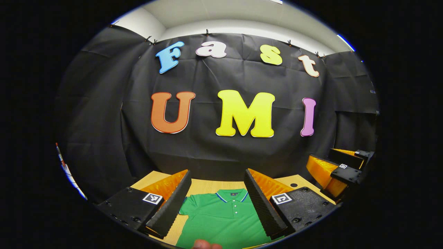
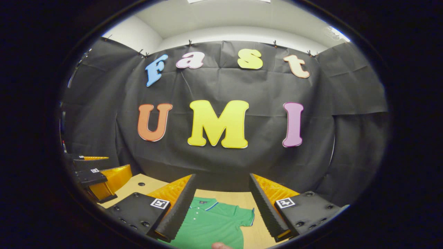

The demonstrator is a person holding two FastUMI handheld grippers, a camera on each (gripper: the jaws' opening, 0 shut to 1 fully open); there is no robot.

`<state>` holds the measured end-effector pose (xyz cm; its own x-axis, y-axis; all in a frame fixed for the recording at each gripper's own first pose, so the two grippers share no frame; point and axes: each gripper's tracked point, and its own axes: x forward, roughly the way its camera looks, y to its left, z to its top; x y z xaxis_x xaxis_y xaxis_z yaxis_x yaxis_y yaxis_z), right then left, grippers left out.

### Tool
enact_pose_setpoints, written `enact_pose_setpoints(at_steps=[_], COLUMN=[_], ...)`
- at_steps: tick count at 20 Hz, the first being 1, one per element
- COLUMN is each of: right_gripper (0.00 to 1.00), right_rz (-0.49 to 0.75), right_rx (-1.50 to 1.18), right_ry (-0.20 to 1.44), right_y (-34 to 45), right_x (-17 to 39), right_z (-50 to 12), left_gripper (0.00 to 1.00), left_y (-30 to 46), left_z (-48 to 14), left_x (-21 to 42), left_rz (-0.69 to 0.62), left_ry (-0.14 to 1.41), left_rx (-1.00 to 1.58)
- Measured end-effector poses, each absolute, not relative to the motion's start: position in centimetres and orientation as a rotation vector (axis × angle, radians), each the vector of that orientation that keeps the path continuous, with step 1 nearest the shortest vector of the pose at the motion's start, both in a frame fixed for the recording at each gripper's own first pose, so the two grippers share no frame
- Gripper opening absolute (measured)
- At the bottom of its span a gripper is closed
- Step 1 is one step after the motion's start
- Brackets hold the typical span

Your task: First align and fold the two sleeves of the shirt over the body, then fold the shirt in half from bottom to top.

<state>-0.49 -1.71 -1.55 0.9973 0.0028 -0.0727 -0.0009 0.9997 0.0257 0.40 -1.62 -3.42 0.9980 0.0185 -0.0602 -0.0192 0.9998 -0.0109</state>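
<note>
Lying flat on the pale wooden worktop (image 1: 204, 186), collar toward the black cloth wall (image 1: 225, 148), the green shirt (image 1: 221, 218) is spread out with its buttoned placket facing up.

In the left gripper view, the left hand-held gripper (image 1: 217, 200) hovers above the shirt with its fingers spread wide and nothing between them; the collar and the placket sit squarely in the gap. One short sleeve (image 1: 183, 209) shows beside the finger at the left of that view. A fingertip (image 1: 206, 245) pokes in at the bottom edge, over the green cloth. Off to the right of this view, the right hand-held gripper (image 1: 342, 169) hangs in the air near the worktop's edge.

The right gripper view looks from further over. Here the right hand-held gripper (image 2: 221, 204) is likewise released, jaws apart and empty, and between its fingers I see the shirt (image 2: 211, 224) off-centre, with its other short sleeve (image 2: 244, 215) lying out flat on bare wood. The collar (image 2: 202, 204) is partly hidden behind one finger. Another fingertip (image 2: 220, 246) shows at the bottom. At the left of this view, the left hand-held gripper (image 2: 100, 180) floats above the worktop (image 2: 138, 186), beside a small dark hole (image 2: 141, 184) in the wood.
</note>
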Motion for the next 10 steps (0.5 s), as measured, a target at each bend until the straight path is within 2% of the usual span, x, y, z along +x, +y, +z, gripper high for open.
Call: enact_pose_setpoints(at_steps=[4, 10], right_gripper=[0.95, 0.94], right_rz=[0.029, 0.078], right_rx=[0.017, 0.072], right_ry=[0.127, 0.312], right_y=[-2.7, -4.7], right_x=[-0.6, -0.3], right_z=[-3.1, -8.9], left_gripper=[0.99, 0.99], left_y=[-2.1, -3.2], left_z=[-4.3, -6.4], left_x=[0.5, 0.6], left_rz=[0.016, -0.009], left_ry=[0.075, 0.127], left_rx=[-0.018, 0.003])
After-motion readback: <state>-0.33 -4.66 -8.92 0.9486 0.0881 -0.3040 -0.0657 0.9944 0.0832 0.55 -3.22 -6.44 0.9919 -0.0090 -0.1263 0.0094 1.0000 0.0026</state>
